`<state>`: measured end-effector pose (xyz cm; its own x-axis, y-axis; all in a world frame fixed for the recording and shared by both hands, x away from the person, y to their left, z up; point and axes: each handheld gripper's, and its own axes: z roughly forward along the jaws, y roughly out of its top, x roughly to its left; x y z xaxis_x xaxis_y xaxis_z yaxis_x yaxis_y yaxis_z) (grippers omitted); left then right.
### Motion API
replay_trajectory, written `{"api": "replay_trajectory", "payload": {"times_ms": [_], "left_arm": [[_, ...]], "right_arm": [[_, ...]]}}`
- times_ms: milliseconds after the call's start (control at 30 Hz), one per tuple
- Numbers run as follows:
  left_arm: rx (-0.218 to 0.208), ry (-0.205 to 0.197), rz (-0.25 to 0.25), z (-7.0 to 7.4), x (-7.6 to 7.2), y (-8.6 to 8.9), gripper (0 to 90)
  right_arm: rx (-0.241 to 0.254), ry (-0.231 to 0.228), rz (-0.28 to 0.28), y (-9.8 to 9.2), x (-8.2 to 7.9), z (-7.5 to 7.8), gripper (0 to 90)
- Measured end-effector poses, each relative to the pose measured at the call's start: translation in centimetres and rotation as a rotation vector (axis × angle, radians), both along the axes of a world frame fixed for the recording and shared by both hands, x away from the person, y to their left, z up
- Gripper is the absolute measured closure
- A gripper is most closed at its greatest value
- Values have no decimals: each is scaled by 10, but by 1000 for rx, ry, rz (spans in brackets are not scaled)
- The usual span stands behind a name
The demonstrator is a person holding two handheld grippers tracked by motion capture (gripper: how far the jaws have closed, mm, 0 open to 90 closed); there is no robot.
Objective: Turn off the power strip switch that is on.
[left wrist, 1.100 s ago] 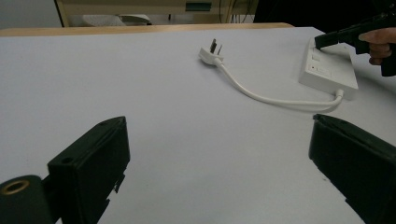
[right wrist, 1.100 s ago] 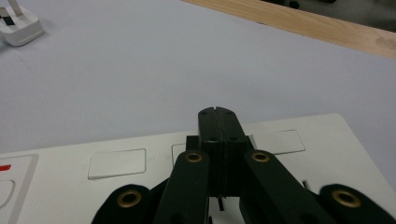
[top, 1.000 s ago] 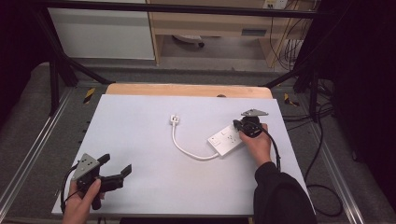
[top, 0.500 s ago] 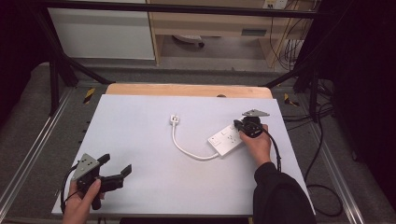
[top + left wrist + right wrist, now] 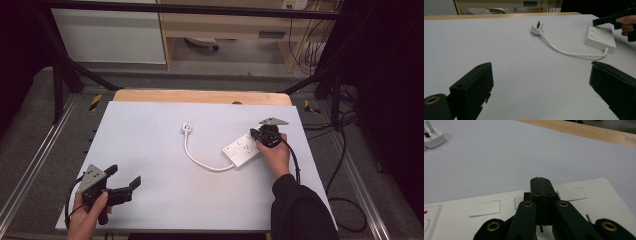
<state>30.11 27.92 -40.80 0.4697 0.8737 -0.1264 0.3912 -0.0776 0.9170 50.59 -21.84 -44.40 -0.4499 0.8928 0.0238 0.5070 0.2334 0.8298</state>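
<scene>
A white power strip (image 5: 240, 149) lies right of the table's middle, and its white cable (image 5: 200, 162) curves left and back to a white plug (image 5: 186, 128) lying loose. My right gripper (image 5: 255, 135) is shut, with its tips over the strip's far end. In the right gripper view the closed jaws (image 5: 540, 180) sit just above the strip's top face (image 5: 599, 200), between two rocker switches; whether they touch it I cannot tell. My left gripper (image 5: 125, 175) is held wide open near the front left corner, far from the strip, with nothing between its jaws (image 5: 540, 66).
The white tabletop (image 5: 150, 130) has a wooden strip (image 5: 200, 96) along its far edge. Black frame bars (image 5: 60, 75) and a metal rail (image 5: 30, 160) flank the table. Loose cables (image 5: 345, 200) lie on the floor at the right.
</scene>
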Motion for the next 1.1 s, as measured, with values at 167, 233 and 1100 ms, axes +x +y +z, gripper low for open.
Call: {"api": "replay_trajectory", "payload": {"times_ms": [167,233,1100], "left_arm": [[2,-2,0,0,0,0,52],[6,-2,0,0,0,1,52],[6,-3,4,0,0,1,52]], "right_arm": [[-5,-1,8,1,0,0,900],[-4,1,8,1,0,1,900],[76,-15,31,0,-5,16,724]]}}
